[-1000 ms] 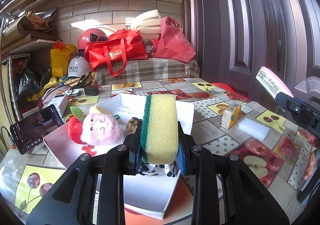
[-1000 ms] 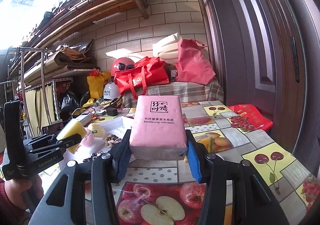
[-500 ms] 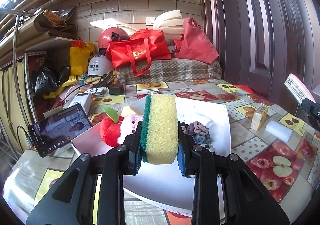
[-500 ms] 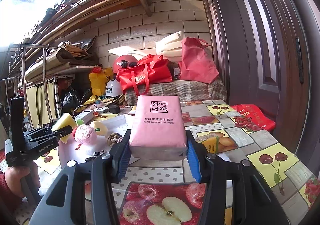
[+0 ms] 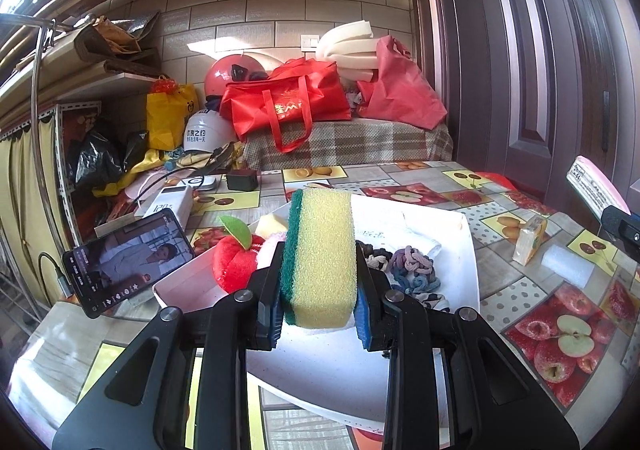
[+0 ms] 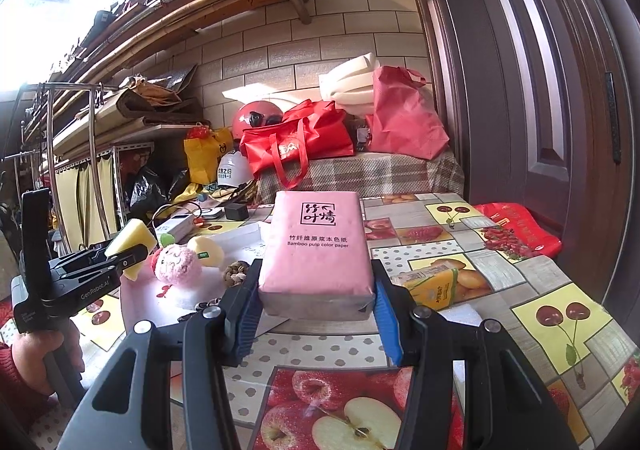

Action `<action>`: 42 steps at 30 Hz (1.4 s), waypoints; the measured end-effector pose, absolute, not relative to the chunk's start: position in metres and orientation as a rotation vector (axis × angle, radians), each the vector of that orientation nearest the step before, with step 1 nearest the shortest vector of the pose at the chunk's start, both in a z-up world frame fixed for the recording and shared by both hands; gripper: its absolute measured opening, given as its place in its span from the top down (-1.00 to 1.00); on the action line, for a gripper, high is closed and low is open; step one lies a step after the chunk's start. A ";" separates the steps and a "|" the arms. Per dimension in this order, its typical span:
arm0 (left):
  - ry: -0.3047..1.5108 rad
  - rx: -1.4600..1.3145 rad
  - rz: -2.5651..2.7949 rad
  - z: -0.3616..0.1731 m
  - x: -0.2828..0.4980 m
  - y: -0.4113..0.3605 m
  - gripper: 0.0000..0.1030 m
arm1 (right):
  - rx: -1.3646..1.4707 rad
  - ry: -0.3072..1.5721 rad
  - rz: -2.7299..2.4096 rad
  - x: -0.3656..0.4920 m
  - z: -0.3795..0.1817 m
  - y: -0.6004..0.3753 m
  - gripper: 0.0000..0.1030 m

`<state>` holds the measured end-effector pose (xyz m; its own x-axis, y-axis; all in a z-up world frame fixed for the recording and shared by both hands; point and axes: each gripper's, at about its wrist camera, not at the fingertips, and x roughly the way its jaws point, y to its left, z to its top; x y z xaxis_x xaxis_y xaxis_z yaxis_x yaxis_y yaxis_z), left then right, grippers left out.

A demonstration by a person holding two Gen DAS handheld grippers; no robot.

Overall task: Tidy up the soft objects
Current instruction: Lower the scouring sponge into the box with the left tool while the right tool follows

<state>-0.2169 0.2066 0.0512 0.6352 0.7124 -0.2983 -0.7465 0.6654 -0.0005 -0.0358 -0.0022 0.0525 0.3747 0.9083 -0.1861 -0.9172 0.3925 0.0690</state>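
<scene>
A yellow sponge [image 5: 324,254] with a dark green scouring layer on its left face stood on edge, raised above the white tray [image 5: 460,226]. In the tray lay a red plush apple [image 5: 234,264] with a green leaf, a pink plush face [image 6: 176,264], a pale yellow foam piece [image 6: 206,250] and knotted braided hair ties [image 5: 414,268]. A pink tissue pack [image 6: 316,250], printed "Bamboo pulp color paper", lay flat, lifted above the worktop [image 6: 560,314].
</scene>
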 end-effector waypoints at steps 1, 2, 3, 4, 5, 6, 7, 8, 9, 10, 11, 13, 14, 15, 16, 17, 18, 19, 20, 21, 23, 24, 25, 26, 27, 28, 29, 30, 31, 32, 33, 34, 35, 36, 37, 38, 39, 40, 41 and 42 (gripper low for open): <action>0.284 -0.130 0.841 0.051 -0.217 0.209 0.47 | -0.052 0.209 1.173 -0.036 0.052 0.000 0.03; 0.283 -0.132 0.847 0.051 -0.217 0.210 0.47 | -0.056 0.213 1.177 -0.037 0.051 0.003 0.03; 0.283 -0.134 0.851 0.051 -0.218 0.212 0.47 | -0.060 0.218 1.182 -0.037 0.051 0.006 0.03; 0.283 -0.136 0.854 0.051 -0.218 0.214 0.47 | -0.062 0.224 1.187 -0.037 0.050 0.009 0.03; 0.283 -0.137 0.857 0.051 -0.218 0.215 0.47 | -0.061 0.231 1.192 -0.037 0.050 0.012 0.03; 0.283 -0.137 0.860 0.051 -0.218 0.216 0.47 | -0.060 0.239 1.195 -0.037 0.048 0.015 0.03; 0.284 -0.137 0.863 0.051 -0.218 0.218 0.47 | -0.062 0.247 1.197 -0.037 0.047 0.019 0.03; 0.285 -0.137 0.865 0.051 -0.217 0.219 0.47 | -0.068 0.258 1.201 -0.037 0.046 0.023 0.03; 0.285 -0.136 0.867 0.051 -0.217 0.220 0.47 | -0.074 0.267 1.205 -0.037 0.045 0.027 0.03; 0.286 -0.136 0.869 0.050 -0.217 0.222 0.47 | -0.082 0.274 1.209 -0.038 0.044 0.031 0.03; 0.286 -0.137 0.873 0.050 -0.217 0.224 0.47 | -0.093 0.277 1.213 -0.039 0.043 0.035 0.03; 0.286 -0.140 0.881 0.050 -0.217 0.228 0.47 | -0.118 0.276 1.222 -0.043 0.042 0.043 0.03; 0.286 -0.142 0.884 0.050 -0.218 0.230 0.47 | -0.128 0.275 1.227 -0.045 0.041 0.047 0.03; 0.286 -0.144 0.886 0.050 -0.218 0.232 0.47 | -0.136 0.275 1.230 -0.047 0.041 0.051 0.03; 0.287 -0.145 0.888 0.050 -0.217 0.233 0.47 | -0.144 0.275 1.234 -0.049 0.041 0.055 0.03; 0.287 -0.144 0.890 0.050 -0.217 0.235 0.47 | -0.152 0.275 1.238 -0.050 0.040 0.058 0.03; 0.288 -0.143 0.891 0.050 -0.216 0.236 0.47 | -0.160 0.274 1.241 -0.052 0.040 0.062 0.03; 0.290 -0.143 0.892 0.050 -0.216 0.237 0.47 | -0.166 0.272 1.244 -0.054 0.040 0.066 0.03; 0.291 -0.143 0.892 0.050 -0.216 0.239 0.47 | -0.172 0.269 1.248 -0.056 0.039 0.069 0.03; 0.292 -0.144 0.892 0.050 -0.215 0.240 0.47 | -0.179 0.267 1.251 -0.057 0.039 0.073 0.03; 0.293 -0.153 0.892 0.050 -0.215 0.244 0.47 | -0.192 0.264 1.256 -0.060 0.039 0.081 0.03; 0.292 -0.159 0.891 0.049 -0.216 0.247 0.47 | -0.197 0.262 1.259 -0.061 0.040 0.085 0.03; 0.292 -0.166 0.892 0.049 -0.216 0.249 0.47 | -0.203 0.261 1.261 -0.063 0.040 0.088 0.03; 0.292 -0.171 0.894 0.049 -0.215 0.251 0.47 | -0.208 0.260 1.263 -0.064 0.040 0.092 0.03; 0.293 -0.175 0.895 0.049 -0.215 0.253 0.47 | -0.212 0.259 1.266 -0.065 0.040 0.096 0.03; 0.294 -0.176 0.897 0.049 -0.214 0.255 0.47 | -0.217 0.259 1.268 -0.065 0.040 0.100 0.03; 0.295 -0.172 0.898 0.049 -0.213 0.256 0.47 | -0.219 0.260 1.271 -0.067 0.041 0.104 0.03; 0.295 -0.163 0.901 0.049 -0.211 0.256 0.46 | -0.222 0.260 1.274 -0.068 0.041 0.107 0.03; 0.295 -0.152 0.903 0.050 -0.209 0.255 0.46 | -0.224 0.260 1.275 -0.069 0.040 0.111 0.03; 0.297 -0.140 0.902 0.050 -0.206 0.256 0.46 | -0.226 0.259 1.277 -0.070 0.040 0.114 0.03; 0.301 -0.131 0.899 0.050 -0.204 0.257 0.46 | -0.229 0.259 1.279 -0.070 0.041 0.118 0.03; 0.304 -0.125 0.897 0.050 -0.201 0.258 0.46 | -0.233 0.259 1.279 -0.071 0.041 0.122 0.03; 0.305 -0.123 0.897 0.050 -0.200 0.260 0.46 | -0.234 0.259 1.279 -0.071 0.041 0.126 0.03; 0.304 -0.126 0.895 0.050 -0.199 0.263 0.46 | -0.237 0.260 1.279 -0.071 0.041 0.129 0.03; 0.305 -0.133 0.893 0.050 -0.198 0.266 0.46 | -0.240 0.261 1.279 -0.071 0.041 0.133 0.03; 0.305 -0.143 0.892 0.050 -0.198 0.269 0.46 | -0.243 0.262 1.280 -0.071 0.041 0.136 0.03; 0.304 -0.154 0.891 0.050 -0.198 0.272 0.46 | -0.246 0.263 1.280 -0.071 0.041 0.139 0.03; 0.302 -0.164 0.891 0.050 -0.198 0.275 0.46 | -0.250 0.266 1.281 -0.071 0.041 0.142 0.03; 0.302 -0.171 0.891 0.050 -0.198 0.278 0.46 | -0.253 0.268 1.282 -0.071 0.041 0.145 0.03; 0.303 -0.176 0.891 0.050 -0.198 0.280 0.46 | -0.256 0.268 1.283 -0.071 0.041 0.148 0.03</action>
<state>-0.1982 0.2798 0.0502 0.5900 0.7363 -0.3313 -0.7857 0.6181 -0.0256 -0.0711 0.1481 0.0411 0.2615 0.9046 -0.3365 -0.9637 0.2644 -0.0381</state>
